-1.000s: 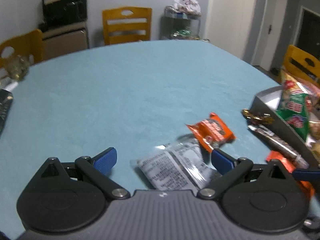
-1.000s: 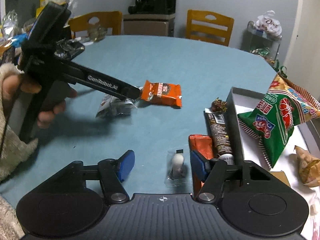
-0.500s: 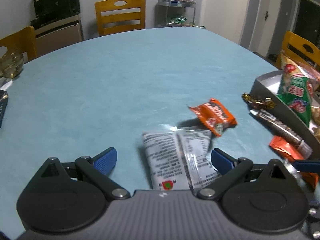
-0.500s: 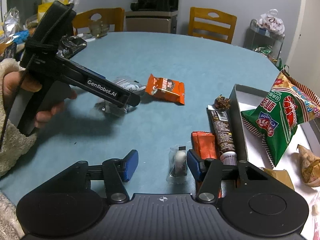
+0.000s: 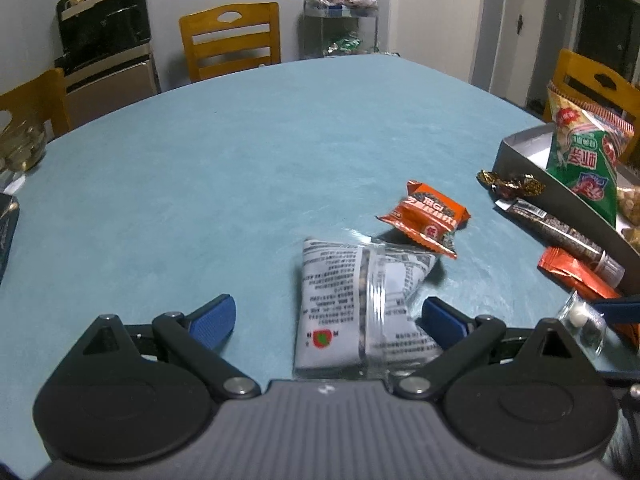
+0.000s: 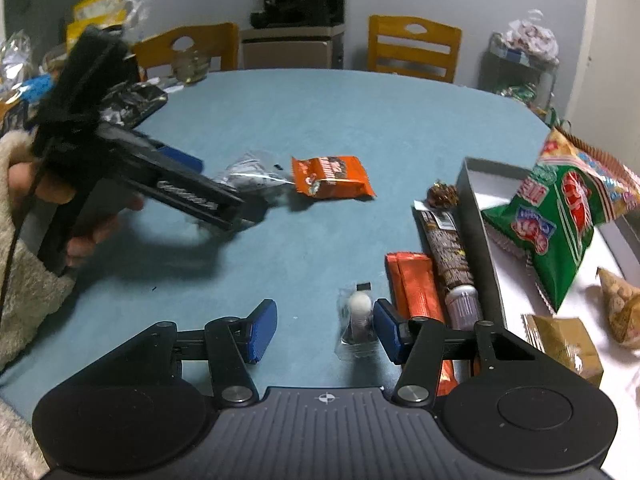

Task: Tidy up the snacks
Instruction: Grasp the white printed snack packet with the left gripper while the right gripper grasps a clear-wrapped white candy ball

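A grey-white printed snack packet [image 5: 356, 300] lies between the fingers of my left gripper [image 5: 328, 316], which is open. The packet's right edge sits against the right pad and the left pad is well clear of it. In the right wrist view, a hand in a fuzzy sleeve holds the left gripper [image 6: 224, 188] at that packet [image 6: 250, 172]. My right gripper [image 6: 324, 330] is open low over the table. A small clear packet with a white ball [image 6: 358, 320] lies just inside its right pad. An orange snack packet [image 5: 424, 220] [image 6: 332, 176] lies just beyond the printed packet.
A grey tray [image 6: 476, 208] [image 5: 520, 152] at the right holds a green chip bag [image 6: 556, 216] and other snacks. Along its outer wall lie a chocolate bar [image 6: 448, 248], a flat orange packet [image 6: 416, 288] and a gold-wrapped candy [image 6: 442, 196]. Chairs stand beyond the blue table's far edge.
The printed packet has turned lengthwise between the left fingers, and the left gripper has rolled slightly. The right fingers have come a little closer together beside the small clear packet.
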